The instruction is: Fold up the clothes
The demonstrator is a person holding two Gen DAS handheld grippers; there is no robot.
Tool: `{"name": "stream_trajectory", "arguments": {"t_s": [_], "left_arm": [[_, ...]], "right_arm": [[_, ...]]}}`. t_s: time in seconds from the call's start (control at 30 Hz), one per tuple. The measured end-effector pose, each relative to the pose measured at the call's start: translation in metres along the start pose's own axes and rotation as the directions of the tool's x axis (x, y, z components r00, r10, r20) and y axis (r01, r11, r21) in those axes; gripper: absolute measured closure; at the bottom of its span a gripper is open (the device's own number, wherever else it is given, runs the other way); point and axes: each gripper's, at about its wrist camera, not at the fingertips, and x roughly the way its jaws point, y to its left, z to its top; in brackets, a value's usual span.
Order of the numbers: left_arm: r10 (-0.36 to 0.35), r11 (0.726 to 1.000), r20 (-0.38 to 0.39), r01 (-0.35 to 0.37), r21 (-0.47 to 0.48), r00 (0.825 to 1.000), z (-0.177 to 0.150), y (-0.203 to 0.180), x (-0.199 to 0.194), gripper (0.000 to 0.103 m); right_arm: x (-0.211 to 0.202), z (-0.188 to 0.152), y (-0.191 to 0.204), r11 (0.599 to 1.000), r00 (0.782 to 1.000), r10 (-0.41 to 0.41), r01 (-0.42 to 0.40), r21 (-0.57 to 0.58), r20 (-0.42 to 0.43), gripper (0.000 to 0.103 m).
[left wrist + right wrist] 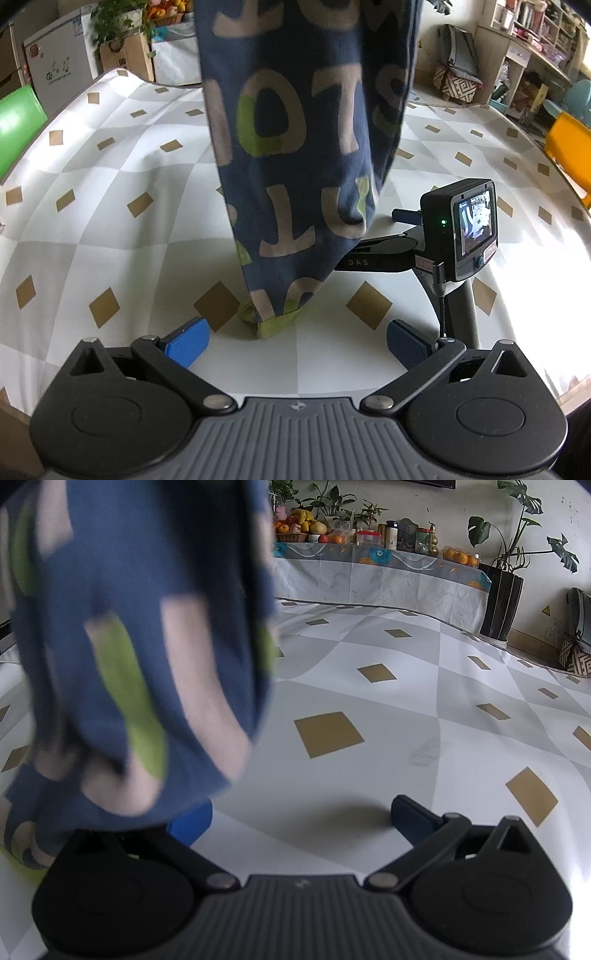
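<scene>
We see a blue cotton garment printed with large pale-pink and lime-green letters (pixel 295 147) hanging down over the table covered in a white-and-grey checked cloth with tan diamonds (pixel 110 229). In the left wrist view it runs from twelve o'clock down towards the centre, and its lime-green hem (pixel 273 325) reaches the cloth just ahead of the left gripper (pixel 295 341). That gripper's jaws stand wide apart, one bright blue ribbed pad (pixel 186 345) at eight o'clock of the hem and the other at four o'clock, with nothing clamped between them.

At three o'clock in the same view we see the right gripper (pixel 406 216) from the side, with a small lit screen (pixel 474 225) on its black body; its tip lies just beside the garment's edge, and we cannot tell whether it touches.

In the right wrist view the garment (pixel 140 664) is blurred and fills the frame from nine to twelve o'clock, hanging over the left-hand finger. The right gripper (pixel 299 825) stands open, its pads apart over bare cloth (pixel 369 686), gripping nothing. What holds the garment up is out of frame.
</scene>
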Motion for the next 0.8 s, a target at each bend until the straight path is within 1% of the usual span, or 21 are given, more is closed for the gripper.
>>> {"name": "stream_trajectory", "arguments": {"t_s": [0.27, 0.53, 0.73, 0.8], "left_arm": [[0.017, 1.000, 0.002, -0.017, 0.002, 1.000, 0.001, -0.002, 0.002, 0.000], [0.007, 1.000, -0.034, -0.008, -0.029, 0.999, 0.001, 0.007, 0.011, 0.000], [0.019, 0.999, -0.037, -0.021, -0.035, 0.999, 0.001, 0.009, 0.012, 0.000], [0.011, 0.999, -0.039, -0.012, -0.033, 0.999, 0.001, 0.009, 0.012, 0.000]], "right_arm": [[-0.001, 0.000, 0.001, 1.000, 1.000, 0.000, 0.000, 0.000, 0.000, 0.000], [-0.001, -0.001, 0.001, 1.000, 1.000, 0.000, 0.000, 0.000, 0.000, 0.000], [-0.001, -0.001, 0.001, 1.000, 1.000, 0.000, 0.000, 0.000, 0.000, 0.000], [-0.002, -0.001, 0.002, 1.000, 1.000, 0.000, 0.000, 0.000, 0.000, 0.000]]}}
